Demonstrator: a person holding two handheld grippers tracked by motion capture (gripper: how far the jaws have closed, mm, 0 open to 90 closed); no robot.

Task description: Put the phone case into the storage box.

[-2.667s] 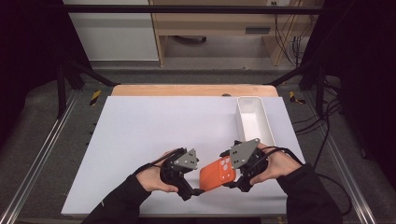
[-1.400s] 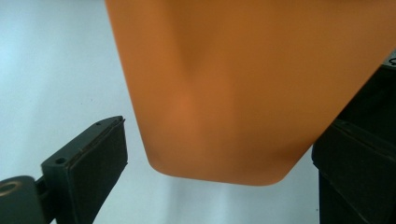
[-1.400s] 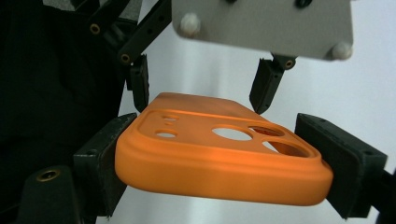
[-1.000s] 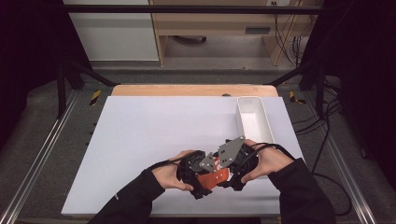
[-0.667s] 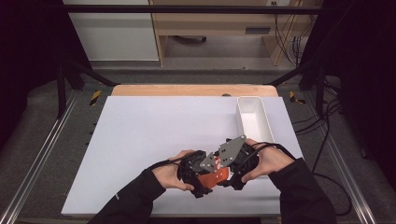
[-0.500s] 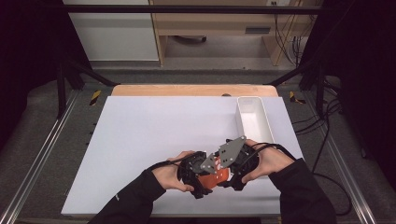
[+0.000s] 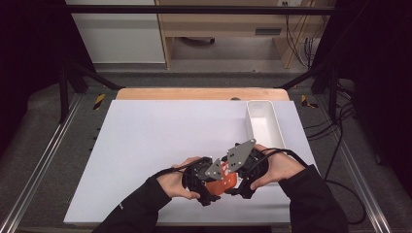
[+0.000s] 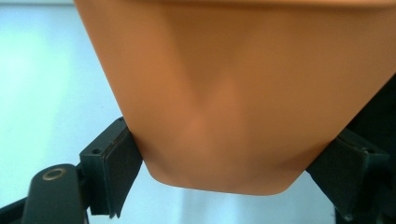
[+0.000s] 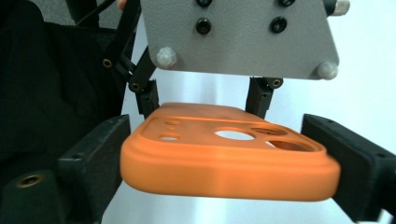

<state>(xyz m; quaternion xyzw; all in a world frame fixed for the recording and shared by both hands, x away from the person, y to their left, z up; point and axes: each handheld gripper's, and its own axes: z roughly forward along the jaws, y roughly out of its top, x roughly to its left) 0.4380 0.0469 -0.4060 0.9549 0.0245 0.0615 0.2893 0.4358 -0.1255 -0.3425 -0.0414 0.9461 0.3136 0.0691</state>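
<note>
High view: we are holding an orange phone case point(image 7: 224, 182) between our two grippers above the white table point(image 7: 160, 141), at about six o'clock on the tabletop. Our left gripper point(image 7: 206, 187) is coming in from nine o'clock, our right gripper point(image 7: 238, 182) from three o'clock. A white bin point(image 7: 262, 124) is sitting empty at about two o'clock from the case, well apart from it.

Left gripper view: the orange phone case point(image 8: 233, 93) is lying with its smooth back toward us, and the black pads point(image 8: 119, 170) are pressing against its two narrowing sides, so this gripper is pinching the case.

Right gripper view: we are looking along the orange phone case point(image 9: 229, 156), flat and level, its camera cut-outs facing up. The black pads point(image 9: 100, 154) are closing on its two edges, so this gripper is pinching it too. The left gripper's grey plate point(image 9: 238, 35) is hanging at twelve o'clock.

We judge the case to be lifted and shared by both grippers; setting it down, perhaps into the bin, is not yet done.
</note>
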